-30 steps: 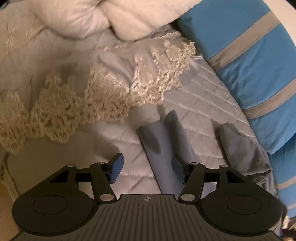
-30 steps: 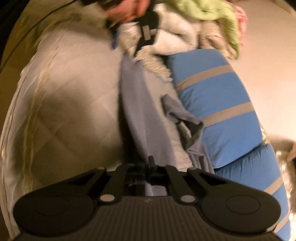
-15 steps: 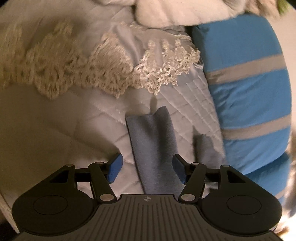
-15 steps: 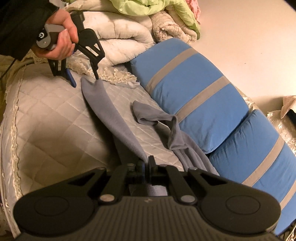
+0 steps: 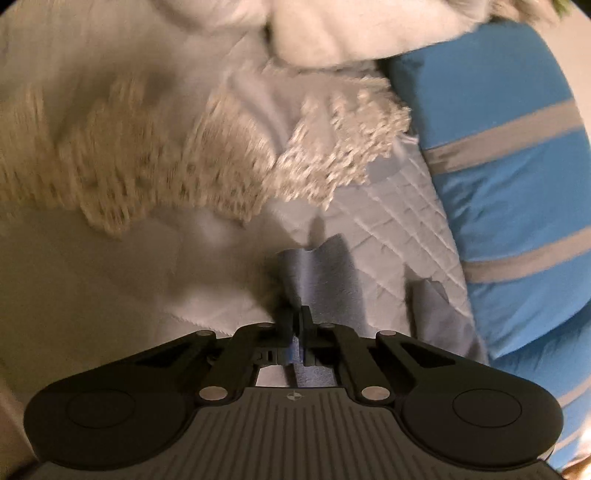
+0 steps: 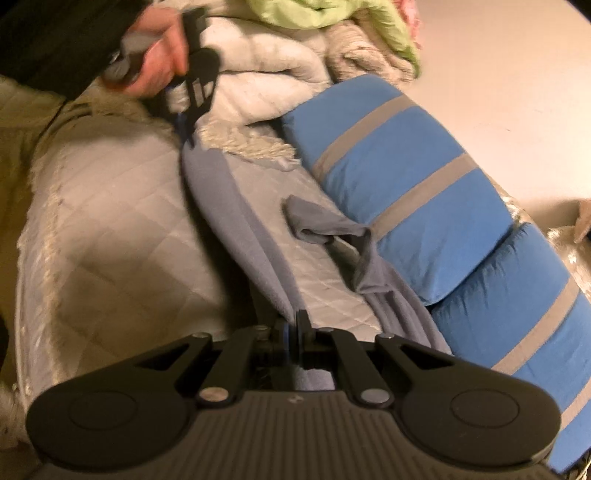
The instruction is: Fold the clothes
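A long grey garment (image 6: pixel 229 206) lies stretched along a white quilted bedspread (image 6: pixel 110 221). My right gripper (image 6: pixel 293 328) is shut on its near end, the cloth bunched between the pads. At the far end my left gripper (image 6: pixel 186 136), held by a hand (image 6: pixel 159 66), pinches the tip of the cloth. In the left wrist view the left gripper (image 5: pixel 295 321) has its jaws shut on the grey garment (image 5: pixel 325 280), whose end sticks up past them. A second grey limb of the garment (image 6: pixel 321 225) lies crumpled beside the cushions.
Two blue cushions with grey stripes (image 6: pixel 406 177) line the right side of the bed. Folded white blankets (image 6: pixel 258 81) and a green cloth (image 6: pixel 332 18) are piled at the far end. A lace trim (image 5: pixel 184 166) crosses the bedspread just beyond the garment's tip.
My left gripper's jaws stood wide around the garment's end and have now closed on it. The right gripper keeps its grip and its view has rolled slightly.
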`<move>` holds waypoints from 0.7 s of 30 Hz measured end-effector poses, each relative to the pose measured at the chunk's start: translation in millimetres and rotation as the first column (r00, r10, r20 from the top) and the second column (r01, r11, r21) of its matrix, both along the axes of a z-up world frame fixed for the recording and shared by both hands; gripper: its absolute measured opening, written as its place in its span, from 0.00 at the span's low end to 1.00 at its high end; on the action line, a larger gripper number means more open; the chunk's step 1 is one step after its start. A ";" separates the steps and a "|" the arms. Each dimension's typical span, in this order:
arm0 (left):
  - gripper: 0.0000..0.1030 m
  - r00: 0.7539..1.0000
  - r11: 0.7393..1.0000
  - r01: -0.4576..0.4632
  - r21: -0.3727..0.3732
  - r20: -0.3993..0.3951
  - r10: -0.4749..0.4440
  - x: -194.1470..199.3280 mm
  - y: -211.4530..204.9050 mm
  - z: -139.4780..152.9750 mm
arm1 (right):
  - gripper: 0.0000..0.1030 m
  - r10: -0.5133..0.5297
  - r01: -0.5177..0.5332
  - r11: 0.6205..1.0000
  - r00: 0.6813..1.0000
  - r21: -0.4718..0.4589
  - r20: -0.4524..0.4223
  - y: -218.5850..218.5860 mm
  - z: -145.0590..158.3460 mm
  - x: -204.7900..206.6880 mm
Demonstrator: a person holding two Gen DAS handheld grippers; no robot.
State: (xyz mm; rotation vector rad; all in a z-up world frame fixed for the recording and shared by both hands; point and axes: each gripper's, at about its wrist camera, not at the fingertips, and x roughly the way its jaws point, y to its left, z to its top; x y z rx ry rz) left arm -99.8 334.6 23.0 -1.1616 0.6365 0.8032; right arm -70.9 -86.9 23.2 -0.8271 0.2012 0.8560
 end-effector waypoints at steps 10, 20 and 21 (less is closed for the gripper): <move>0.02 0.971 0.978 0.102 0.180 -0.230 -0.059 -10.4 -25.8 43.2 | 0.20 0.131 -0.123 0.983 0.990 -0.136 0.053 -0.3 -17.3 -30.6; 0.03 0.893 0.949 0.197 0.244 -0.444 -0.071 1.3 -43.9 32.6 | 0.11 0.206 -0.205 0.958 0.978 -0.199 -0.015 -0.9 -25.1 -41.3; 0.03 0.885 0.947 0.208 0.244 -0.460 -0.076 3.0 -44.3 31.5 | 0.12 0.210 -0.209 0.956 0.978 -0.207 -0.021 -0.4 -26.6 -41.7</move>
